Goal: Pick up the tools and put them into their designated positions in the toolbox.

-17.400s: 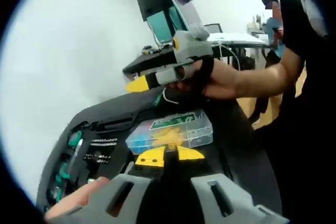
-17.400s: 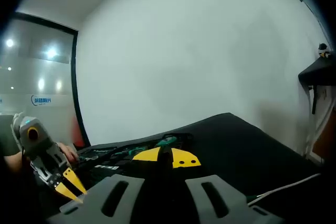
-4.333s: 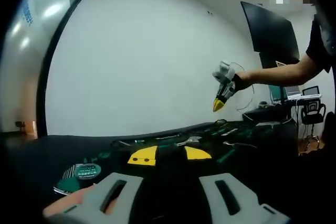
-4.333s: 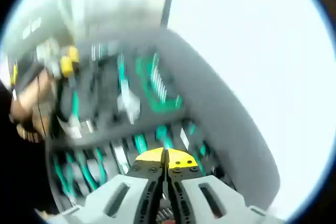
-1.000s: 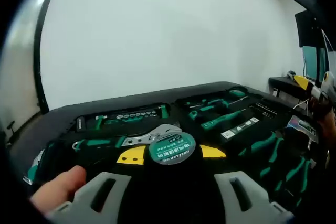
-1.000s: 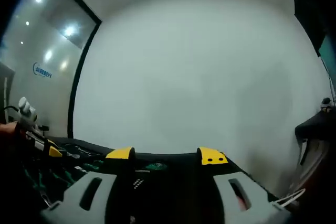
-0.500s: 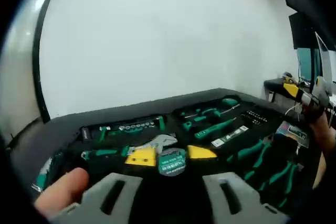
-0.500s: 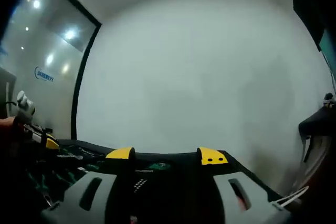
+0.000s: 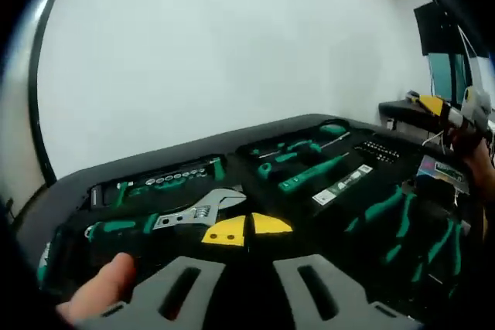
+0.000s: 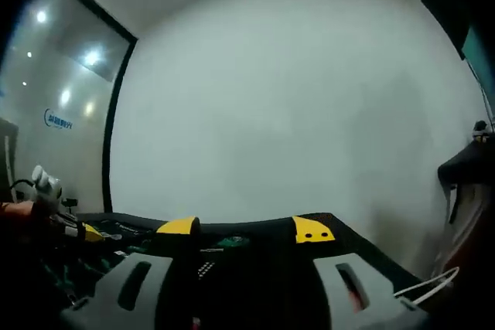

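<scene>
Left gripper view, near to far. Left gripper point(image 9: 247, 228): yellow tips brought together, nothing clamped betw. them; part of a hand point(image 9: 100, 290) at lower left. Just beyond tips: adjustable wrench point(image 9: 166, 218) w/ green handle, lying in its moulded recess of toolbox point(image 9: 69, 191). Behind wrench: socket row point(image 9: 158, 181) seated in its strip. Further right: green-handled screwdrivers point(image 9: 313, 171), bit rack point(image 9: 379, 150), pliers-type handles point(image 9: 402, 226), all in recesses as far as can be told. Far right edge: right gripper point(image 9: 435, 106), held over toolbox end; too small there to read jaws.

Right gripper view. Right gripper point(image 10: 246, 229): yellow tips well apart, nothing betw. them, aimed mostly at white wall point(image 10: 271, 98). Low in view: dark toolbox edge point(image 10: 232, 243) w/ green item, blurred. Far left: left gripper point(image 10: 73, 229), small.

Step in hand (judged): tool placement looks near done; next pick not identifiable from views. For doing it well: tip right gripper down so toolbox and any loose tool come into sight before reaching; approach along tool's long axis, clamp at handle mid-length, not at head; match tool outline to empty recess, lower flat, press till flush, release only when seated. Risk: nudging wrench out of recess w/ left tips, given how near they sit.
</scene>
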The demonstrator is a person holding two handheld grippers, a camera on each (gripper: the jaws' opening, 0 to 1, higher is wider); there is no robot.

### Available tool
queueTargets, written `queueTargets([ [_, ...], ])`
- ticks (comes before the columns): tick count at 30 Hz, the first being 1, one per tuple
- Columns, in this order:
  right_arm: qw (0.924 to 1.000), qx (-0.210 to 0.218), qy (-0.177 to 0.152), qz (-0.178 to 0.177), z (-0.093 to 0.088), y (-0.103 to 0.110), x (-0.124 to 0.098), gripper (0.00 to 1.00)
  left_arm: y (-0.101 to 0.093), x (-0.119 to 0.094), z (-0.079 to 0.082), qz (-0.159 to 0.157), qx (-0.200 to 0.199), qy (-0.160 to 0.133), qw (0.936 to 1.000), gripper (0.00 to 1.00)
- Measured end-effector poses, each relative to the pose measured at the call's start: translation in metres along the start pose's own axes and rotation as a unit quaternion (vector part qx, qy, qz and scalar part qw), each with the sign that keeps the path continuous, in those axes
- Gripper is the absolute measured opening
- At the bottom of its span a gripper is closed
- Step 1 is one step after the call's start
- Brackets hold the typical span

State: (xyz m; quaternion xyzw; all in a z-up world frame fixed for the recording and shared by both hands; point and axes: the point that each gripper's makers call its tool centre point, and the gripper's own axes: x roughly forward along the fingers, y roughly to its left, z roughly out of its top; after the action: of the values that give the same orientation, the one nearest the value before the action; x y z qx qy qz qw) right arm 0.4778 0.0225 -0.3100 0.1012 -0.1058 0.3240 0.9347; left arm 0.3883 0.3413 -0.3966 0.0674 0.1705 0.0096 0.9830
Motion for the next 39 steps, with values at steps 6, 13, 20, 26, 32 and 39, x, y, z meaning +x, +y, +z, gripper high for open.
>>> queueTargets([
  [6, 0.9994, -0.035, -0.005, 0.002, 0.003, 0.006, 0.001, 0.43, 0.004, -0.001, -0.002, 0.007, -0.02, -0.016, 0.9997, 0.01],
  [13, 0.9998, -0.015, -0.01, -0.01, 0.005, -0.004, -0.002, 0.4, 0.065, -0.09, 0.073, 0.058, -0.121, -0.192, 0.9722, 0.19],
  [20, 0.9998, -0.017, -0.011, -0.007, 0.006, 0.0, -0.004, 0.4, 0.244, -0.221, 0.032, 0.296, -0.197, -0.217, 0.9093, 0.19],
  [26, 0.9999, -0.013, -0.004, -0.009, 0.002, -0.005, 0.001, 0.4, 0.287, -0.244, -0.068, 0.359, -0.09, -0.052, 0.9275, 0.19],
  [32, 0.9996, -0.029, 0.007, -0.002, -0.003, 0.002, 0.002, 0.4, 0.287, -0.212, -0.124, 0.317, -0.137, 0.011, 0.9382, 0.52],
  [39, 0.9995, -0.029, 0.014, -0.003, -0.006, 0.002, 0.001, 0.4, 0.288, -0.173, -0.131, 0.271, -0.108, 0.036, 0.9559, 0.53],
])
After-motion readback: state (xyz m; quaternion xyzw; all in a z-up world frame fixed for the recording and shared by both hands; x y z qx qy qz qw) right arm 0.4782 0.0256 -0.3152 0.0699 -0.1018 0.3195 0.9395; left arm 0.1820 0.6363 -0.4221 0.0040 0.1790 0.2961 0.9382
